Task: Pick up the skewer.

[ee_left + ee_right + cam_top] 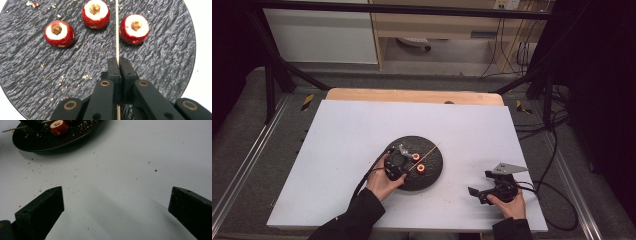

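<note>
- Starting at the near edge of the white table: two dark-sleeved forearms come in from the bottom of the high view, one hand on each gripper.
- Right gripper rests near the front right corner of the table, well apart from the plate. Its two black jaws stand wide apart with bare tabletop between them; nothing held. A grey three-cornered plate sits on top of it.
- Scattered crumbs and small red flecks lie on the white surface in front of the right gripper.
- Left gripper hangs over the near left part of the round black textured slate plate, jaws pressed together and pinching a thin wooden skewer.
- Skewer passes through the closed jaws and runs straight ahead across the plate; in the high view it slants toward the plate's far right rim.
- Three cored red fruit pieces with white cut tops sit upright on the plate beyond the jaw tips, well spaced. Skewer runs between the middle one and the right one, close beside the right one; contact cannot be told.
- Crumbs dot the plate's surface.
- Farther off: a pale wooden strip along the table's back edge, then black frame bars and cables on the floor.
</note>
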`<state>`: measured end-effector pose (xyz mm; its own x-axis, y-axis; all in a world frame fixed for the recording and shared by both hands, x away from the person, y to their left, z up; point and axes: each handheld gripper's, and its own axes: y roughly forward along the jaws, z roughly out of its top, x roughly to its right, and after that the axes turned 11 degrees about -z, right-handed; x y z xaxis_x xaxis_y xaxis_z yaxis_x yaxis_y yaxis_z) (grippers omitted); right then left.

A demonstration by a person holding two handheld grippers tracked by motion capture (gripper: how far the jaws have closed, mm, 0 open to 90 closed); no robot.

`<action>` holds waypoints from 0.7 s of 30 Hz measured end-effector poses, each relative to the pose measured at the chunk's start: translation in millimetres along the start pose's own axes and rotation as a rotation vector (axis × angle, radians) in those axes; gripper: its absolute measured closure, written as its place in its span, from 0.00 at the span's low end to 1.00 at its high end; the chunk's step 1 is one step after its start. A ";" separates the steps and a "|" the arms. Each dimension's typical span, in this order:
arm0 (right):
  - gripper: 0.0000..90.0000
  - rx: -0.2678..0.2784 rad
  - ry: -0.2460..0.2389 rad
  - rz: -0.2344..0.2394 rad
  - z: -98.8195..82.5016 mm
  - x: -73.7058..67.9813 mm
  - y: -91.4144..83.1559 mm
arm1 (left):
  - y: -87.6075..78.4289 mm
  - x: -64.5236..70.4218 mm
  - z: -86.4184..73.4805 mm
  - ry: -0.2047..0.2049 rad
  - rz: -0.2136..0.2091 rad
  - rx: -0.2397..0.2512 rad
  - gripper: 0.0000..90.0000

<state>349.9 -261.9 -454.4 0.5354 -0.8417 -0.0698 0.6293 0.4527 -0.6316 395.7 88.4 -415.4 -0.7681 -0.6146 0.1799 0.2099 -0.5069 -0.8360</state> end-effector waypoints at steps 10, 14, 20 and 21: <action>0.01 -0.009 -0.002 -0.002 -0.4 -0.4 0.6 | -10.5 -2.4 -7.8 -0.006 -0.015 0.056 0.98; 0.01 -0.012 0.001 -0.004 -0.4 -0.4 0.7 | -16.3 -4.2 -13.9 -0.010 -0.024 0.086 0.98; 0.01 -0.011 0.001 -0.008 -0.4 -0.3 0.6 | -28.2 -7.6 -27.7 -0.019 -0.033 0.155 0.98; 0.01 -0.012 0.001 -0.008 -0.5 -0.4 0.8 | -30.1 -8.4 -30.3 -0.025 -0.034 0.169 0.98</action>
<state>350.0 -261.4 -455.3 0.5298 -0.8456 -0.0659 0.6265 0.4425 -0.6416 377.5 127.1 -407.5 -0.7619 -0.6088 0.2210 0.2841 -0.6208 -0.7306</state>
